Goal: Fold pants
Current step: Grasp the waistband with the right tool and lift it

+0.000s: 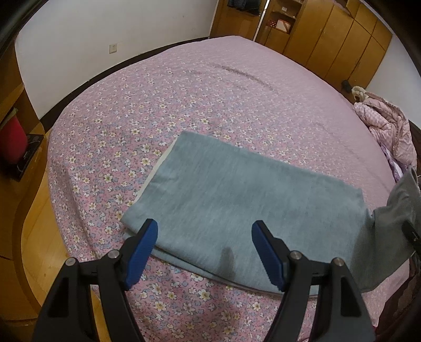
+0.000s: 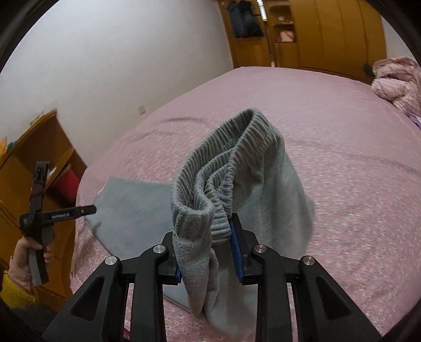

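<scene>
To the left of the bed [image 1: 236,86] I see the wooden floor [image 1: 39,210] and a red object [image 1: 13,136] on a low shelf, against the white wall [image 1: 105,23]. My left gripper [image 1: 204,252] hangs over the near edge of the bed with its blue pads spread wide and nothing between them; in the right wrist view I also see the hand [image 2: 29,252] that carries it, left of the bed. Just beyond this gripper the pants [image 1: 236,200] lie folded flat on the flowered cover of the bed, grey, with the near layers stacked. Toward the right side of the bed one part of the pants is lifted: my right gripper [image 2: 208,255] is clamped on the ribbed waistband [image 2: 223,163], which stands up above the jaws while the fabric hangs down from them. At the far right of the bed lies a pink quilted jacket [image 1: 386,126], and behind the bed stands a wooden wardrobe [image 1: 336,39].
</scene>
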Tool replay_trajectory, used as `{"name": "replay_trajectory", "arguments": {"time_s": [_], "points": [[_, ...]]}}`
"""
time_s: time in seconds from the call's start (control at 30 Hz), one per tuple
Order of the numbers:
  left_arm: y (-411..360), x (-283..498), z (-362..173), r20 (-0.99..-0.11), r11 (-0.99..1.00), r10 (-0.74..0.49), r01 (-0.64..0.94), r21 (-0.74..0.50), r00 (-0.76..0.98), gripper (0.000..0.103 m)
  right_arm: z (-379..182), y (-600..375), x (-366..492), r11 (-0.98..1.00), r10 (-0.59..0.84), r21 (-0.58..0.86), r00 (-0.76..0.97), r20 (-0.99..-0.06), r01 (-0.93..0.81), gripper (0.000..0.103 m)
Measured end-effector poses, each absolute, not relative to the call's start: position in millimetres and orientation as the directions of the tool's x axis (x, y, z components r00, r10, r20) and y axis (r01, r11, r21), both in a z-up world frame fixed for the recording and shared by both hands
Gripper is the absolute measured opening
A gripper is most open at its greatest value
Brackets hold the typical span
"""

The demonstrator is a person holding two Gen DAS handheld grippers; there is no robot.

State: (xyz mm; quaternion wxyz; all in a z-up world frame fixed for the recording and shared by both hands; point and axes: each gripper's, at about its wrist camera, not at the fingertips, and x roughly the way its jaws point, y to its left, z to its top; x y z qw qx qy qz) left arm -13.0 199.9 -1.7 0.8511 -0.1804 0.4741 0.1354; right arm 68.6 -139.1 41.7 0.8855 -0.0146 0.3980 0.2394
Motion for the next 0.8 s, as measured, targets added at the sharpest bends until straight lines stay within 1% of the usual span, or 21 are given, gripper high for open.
{"name": "replay_trajectory", "arguments": {"time_s": [0.2,0.33,0.5,0.53,0.67,0.73,0.8], "points": [[200,-12,-4,-0.856,0.897,0.042,-0.396,-0.195,0.515,0.077,28,-102,78,0.857,0.438,0.164,0.521,-0.732,-0.489,0.029],[199,-11,-6,-0.857,0.901,0.034,-0.387,-0.197,0.515,0.077,8,-78,85,0.839,0.441,0.163,0.474,-0.762,-0.519,0.029],[196,-10,-12,-0.862,0.903,0.018,-0.379,-0.203,0.507,0.077,-21,-50,97,0.839,0.409,0.15,0.423,-0.809,-0.523,0.03],[196,-9,-13,-0.863,0.903,0.017,-0.378,-0.204,0.505,0.077,-26,-45,98,0.841,0.404,0.153,0.416,-0.815,-0.518,0.032],[194,-8,-16,-0.866,0.903,0.009,-0.377,-0.208,0.5,0.077,-43,-39,104,0.85,0.417,0.213,0.365,-0.832,-0.482,0.035],[193,-9,-17,-0.866,0.903,0.006,-0.376,-0.21,0.499,0.077,-44,-38,101,0.836,0.444,0.248,0.339,-0.829,-0.489,0.042],[193,-8,-17,-0.867,0.903,0.004,-0.374,-0.21,0.498,0.077,-39,-40,95,0.816,0.477,0.278,0.318,-0.82,-0.507,0.044]]}}
